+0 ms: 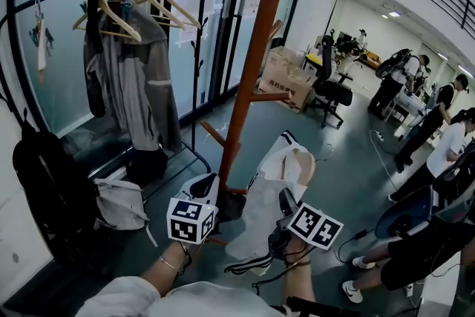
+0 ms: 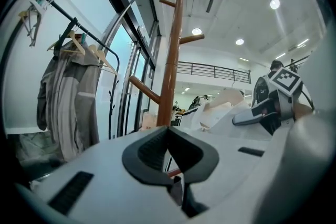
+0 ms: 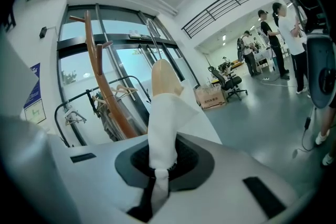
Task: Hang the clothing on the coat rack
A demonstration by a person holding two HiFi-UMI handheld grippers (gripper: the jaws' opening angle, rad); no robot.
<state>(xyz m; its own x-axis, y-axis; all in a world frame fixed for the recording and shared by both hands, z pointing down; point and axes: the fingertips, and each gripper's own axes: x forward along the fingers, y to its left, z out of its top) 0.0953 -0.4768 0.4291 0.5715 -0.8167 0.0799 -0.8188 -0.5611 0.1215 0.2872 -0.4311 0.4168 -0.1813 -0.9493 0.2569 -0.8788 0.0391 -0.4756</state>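
Right hand-held gripper (image 3: pixel 159 168): jaws pinched tight on a fold of the white garment (image 3: pixel 164 118), beige collar lining uppermost. Garment held up clear of the floor (image 1: pixel 349 182), just right of the brown coat rack (image 1: pixel 252 63), on no peg yet. Left hand-held gripper (image 2: pixel 169 131): jaws together, nothing between, pointed level at rack's trunk.

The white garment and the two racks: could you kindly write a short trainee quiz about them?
1. True or false: in the head view the wooden coat rack stands right of the black rail.
2. The grey jacket hangs on: A the wooden coat rack; B the black rail; C neither.
3. Which gripper is shut on the white garment?
Key: 1 true; 2 B; 3 the right gripper.
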